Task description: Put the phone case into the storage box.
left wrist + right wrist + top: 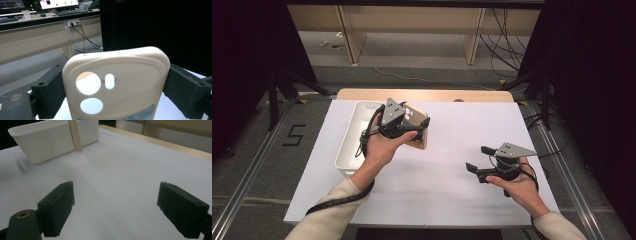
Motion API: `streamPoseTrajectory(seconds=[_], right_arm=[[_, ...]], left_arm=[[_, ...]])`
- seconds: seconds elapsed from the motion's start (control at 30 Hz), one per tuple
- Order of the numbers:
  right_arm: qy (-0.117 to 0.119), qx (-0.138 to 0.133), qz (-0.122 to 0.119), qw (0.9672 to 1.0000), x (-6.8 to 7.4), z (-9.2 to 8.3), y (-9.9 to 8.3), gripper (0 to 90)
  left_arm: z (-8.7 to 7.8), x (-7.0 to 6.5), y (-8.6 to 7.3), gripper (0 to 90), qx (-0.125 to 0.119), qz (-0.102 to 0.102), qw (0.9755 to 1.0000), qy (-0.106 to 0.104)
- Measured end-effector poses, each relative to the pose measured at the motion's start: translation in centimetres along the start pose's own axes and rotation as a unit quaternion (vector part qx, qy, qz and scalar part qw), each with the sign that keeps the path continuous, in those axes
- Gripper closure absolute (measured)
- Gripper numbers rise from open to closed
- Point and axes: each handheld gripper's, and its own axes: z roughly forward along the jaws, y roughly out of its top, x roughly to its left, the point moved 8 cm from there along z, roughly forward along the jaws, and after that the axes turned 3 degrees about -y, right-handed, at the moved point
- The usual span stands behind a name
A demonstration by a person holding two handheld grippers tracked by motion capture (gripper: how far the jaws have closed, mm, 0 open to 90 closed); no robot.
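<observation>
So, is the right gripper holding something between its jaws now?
No, the right gripper has its jaws wide apart, with just bare white table between them.

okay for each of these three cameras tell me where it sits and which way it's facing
High view: above the person's side, looking forward and down on the white table; both forearms enter from below.
Left gripper view: on the left gripper, looking past the cream plastic phone case it clamps.
Right gripper view: on the open right gripper, facing the white rectangular bin.
Shared: bin, case.
</observation>
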Motion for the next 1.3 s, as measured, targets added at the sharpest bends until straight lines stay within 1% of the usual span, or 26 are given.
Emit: streamPoseTrajectory(seconds=[0.47,0.97,1.3], right_arm=[[0.001,0.0,0.002,1.0,0.0,0.0,0.0,15.5],[0.002,0.0,0.002,1.0,0.0,0.0,-0.1,15.5],[0.004,0.0,0.001,1.0,0.0,0.1,-0.1,15.5]], left_arm=[[-0.5,1.4,0.3,10.9,-0.003,-0.003,0.9998,0.021],[-1.0,2.5,0.7,11.0,-0.008,-0.004,0.9994,0.034],[-1.5,3.6,1.0,10.9,-0.013,-0.007,0.9986,0.05]])
